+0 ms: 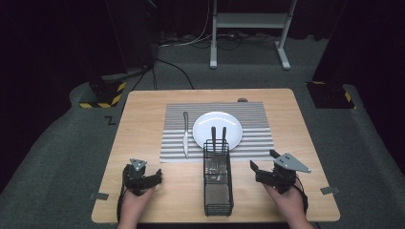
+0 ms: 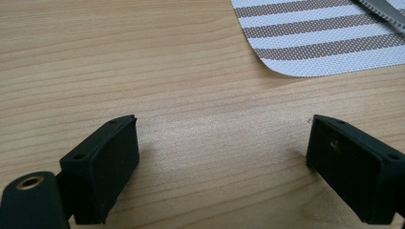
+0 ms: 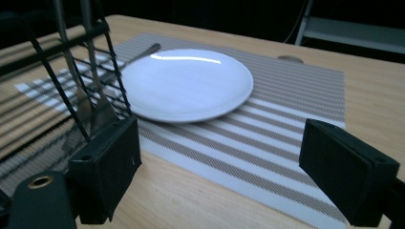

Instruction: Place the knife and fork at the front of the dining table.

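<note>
A white plate lies on a striped placemat in the middle of the wooden table, with a knife on the mat just left of it. A black wire basket stands in front of the plate and holds two upright utensils. My left gripper is low over bare wood left of the basket, its jaws open and empty, with the placemat corner and knife tip ahead. My right gripper sits right of the basket, open and empty, facing the plate.
A small grey disc lies at the placemat's far edge. Tape pieces mark the floor by the table's near corners. Beyond the table stand a white metal frame and yellow-black striped bases.
</note>
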### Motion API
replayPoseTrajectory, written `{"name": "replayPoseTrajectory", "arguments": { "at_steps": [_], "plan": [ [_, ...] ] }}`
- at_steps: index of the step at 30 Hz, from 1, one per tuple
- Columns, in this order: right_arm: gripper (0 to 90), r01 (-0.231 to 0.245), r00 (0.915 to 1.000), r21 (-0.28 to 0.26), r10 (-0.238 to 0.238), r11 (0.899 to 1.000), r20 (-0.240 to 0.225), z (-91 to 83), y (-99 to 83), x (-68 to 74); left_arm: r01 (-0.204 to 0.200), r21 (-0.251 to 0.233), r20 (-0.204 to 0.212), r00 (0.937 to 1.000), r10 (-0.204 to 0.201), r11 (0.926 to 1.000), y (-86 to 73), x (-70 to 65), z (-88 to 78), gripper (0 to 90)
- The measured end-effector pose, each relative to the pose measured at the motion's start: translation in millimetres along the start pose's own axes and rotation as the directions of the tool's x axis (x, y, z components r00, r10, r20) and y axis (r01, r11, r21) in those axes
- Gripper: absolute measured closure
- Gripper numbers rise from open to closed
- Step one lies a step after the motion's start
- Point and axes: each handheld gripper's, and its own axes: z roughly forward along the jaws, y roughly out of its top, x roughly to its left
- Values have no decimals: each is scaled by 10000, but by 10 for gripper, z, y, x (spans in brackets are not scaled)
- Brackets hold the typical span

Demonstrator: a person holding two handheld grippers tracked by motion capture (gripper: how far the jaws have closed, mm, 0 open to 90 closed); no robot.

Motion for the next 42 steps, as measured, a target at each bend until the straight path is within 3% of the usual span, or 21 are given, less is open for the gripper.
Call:
{"name": "replayPoseTrajectory", "arguments": {
  "at_steps": [11, 16, 26, 29, 35, 42],
  "plan": [
    [152, 101, 9992, -854, -133, 9963, -370, 103, 406, 215, 132, 7, -51, 9999, -132, 9999, 0, -5, 6, 94],
    [200, 226, 9988, -1104, -272, 9936, -407, 181, 562, 357, -18, 121, -7, 10000, 18, 9999, 7, -15, 17, 59],
    [566, 287, 9974, -1845, -404, 9824, -599, 397, 789, 652, -23, 122, -2, 10000, 23, 9999, 7, -15, 17, 52],
    [638, 393, 9981, -1841, -475, 9821, -404, 451, 840, 733, -39, 128, 22, 10000, 38, 9999, 3, -15, 12, 52],
    [721, 155, 9981, -1572, -246, 9875, -559, 557, 841, 746, -6, 97, 25, 10000, 6, 10000, 1, -17, 12, 52],
    [766, 137, 9971, -1615, -255, 9868, -714, 574, 818, 776, -9, 96, 26, 10000, 9, 10000, 1, -17, 12, 52]
  ]
}}
